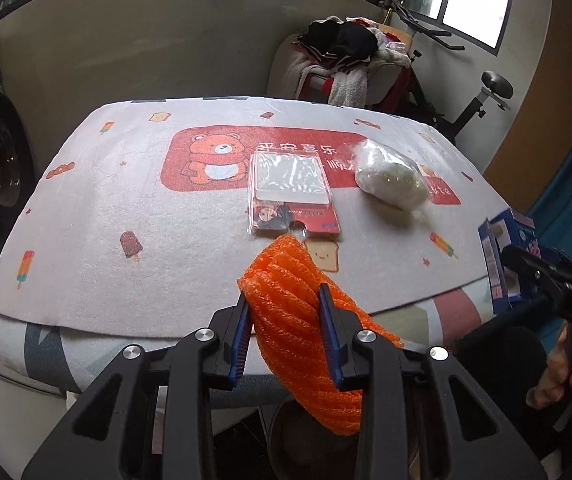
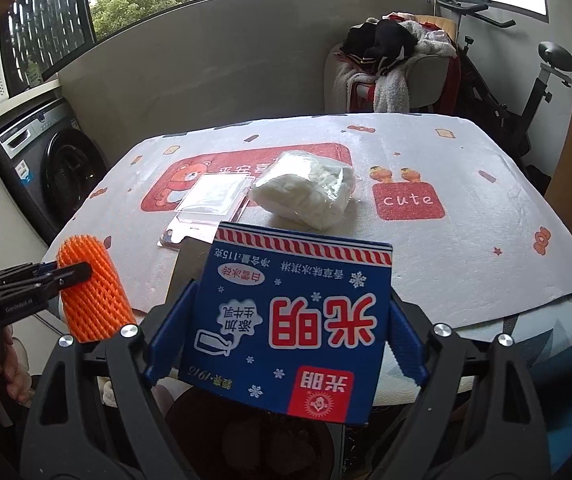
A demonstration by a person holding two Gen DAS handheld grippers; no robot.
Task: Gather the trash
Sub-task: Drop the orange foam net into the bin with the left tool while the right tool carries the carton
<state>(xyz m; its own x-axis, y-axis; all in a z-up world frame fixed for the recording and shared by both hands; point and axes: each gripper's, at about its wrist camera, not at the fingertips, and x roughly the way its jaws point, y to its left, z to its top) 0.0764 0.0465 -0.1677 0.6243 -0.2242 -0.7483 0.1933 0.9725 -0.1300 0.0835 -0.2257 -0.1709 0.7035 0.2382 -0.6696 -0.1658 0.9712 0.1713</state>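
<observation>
My left gripper (image 1: 285, 300) is shut on an orange foam net sleeve (image 1: 294, 300), held over the table's near edge; it also shows in the right wrist view (image 2: 91, 288). My right gripper (image 2: 290, 308) is shut on a blue ice-cream carton (image 2: 286, 320), also seen in the left wrist view (image 1: 506, 256) at the right. On the table lie a clear plastic blister pack (image 1: 292, 188) and a white bag of crumpled tissue (image 1: 390, 178); both show in the right wrist view, the pack (image 2: 209, 200) left of the bag (image 2: 306, 192).
The table wears a white cloth (image 1: 125, 208) with a red bear print. A dark bin opening (image 1: 306, 440) sits below the near edge. A washing machine (image 2: 53, 172) stands left, a chair piled with clothes (image 1: 346, 64) and an exercise bike (image 2: 542, 80) behind.
</observation>
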